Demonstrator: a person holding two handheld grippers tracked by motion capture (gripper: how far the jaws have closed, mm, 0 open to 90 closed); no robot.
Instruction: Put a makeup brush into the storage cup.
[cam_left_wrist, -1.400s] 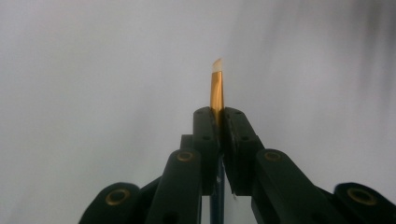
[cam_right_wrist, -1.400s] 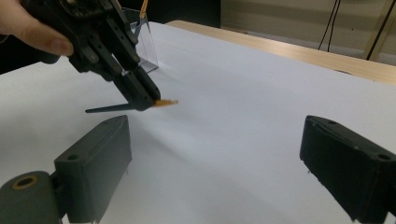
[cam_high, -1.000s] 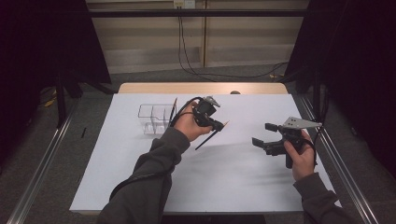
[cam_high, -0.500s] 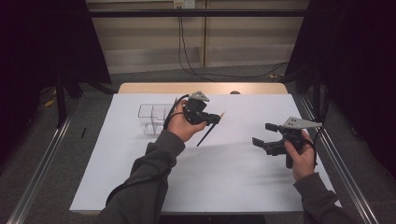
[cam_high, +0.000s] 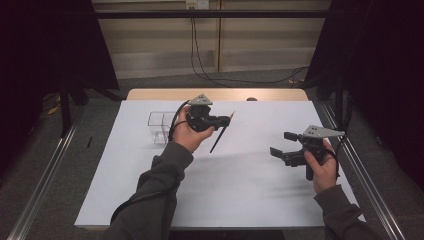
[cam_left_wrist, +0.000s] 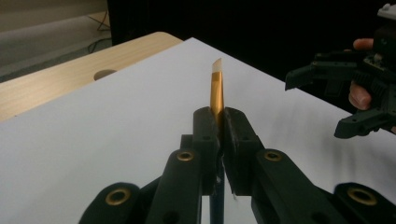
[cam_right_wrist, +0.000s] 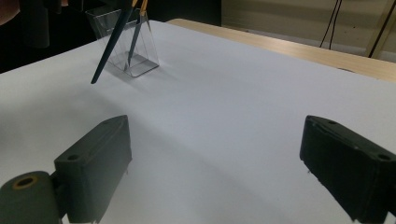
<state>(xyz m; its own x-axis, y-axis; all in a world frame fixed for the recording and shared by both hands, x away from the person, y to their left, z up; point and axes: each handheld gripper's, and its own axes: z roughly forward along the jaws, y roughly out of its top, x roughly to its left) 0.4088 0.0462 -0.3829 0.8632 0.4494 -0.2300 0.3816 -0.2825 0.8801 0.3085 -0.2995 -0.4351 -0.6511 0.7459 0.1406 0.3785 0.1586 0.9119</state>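
Left claw (cam_high: 222, 121) is clamped on the brush (cam_left_wrist: 216, 88), held tilted above the counter (cam_high: 240, 200) just beside the clear holder (cam_high: 161, 127). Right claw (cam_right_wrist: 215, 163) is released, jaws wide apart, well clear of the brush.

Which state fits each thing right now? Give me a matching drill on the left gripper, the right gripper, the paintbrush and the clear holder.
Things:
1. left gripper
2. right gripper
3. paintbrush
4. clear holder

States:
A. stands on the white table cover
B. jaws apart, nothing between them
C. slanted in the air, bristle tip up
D. shut on a thin handle

Pairs: 1-D, 2-B, 3-C, 4-A
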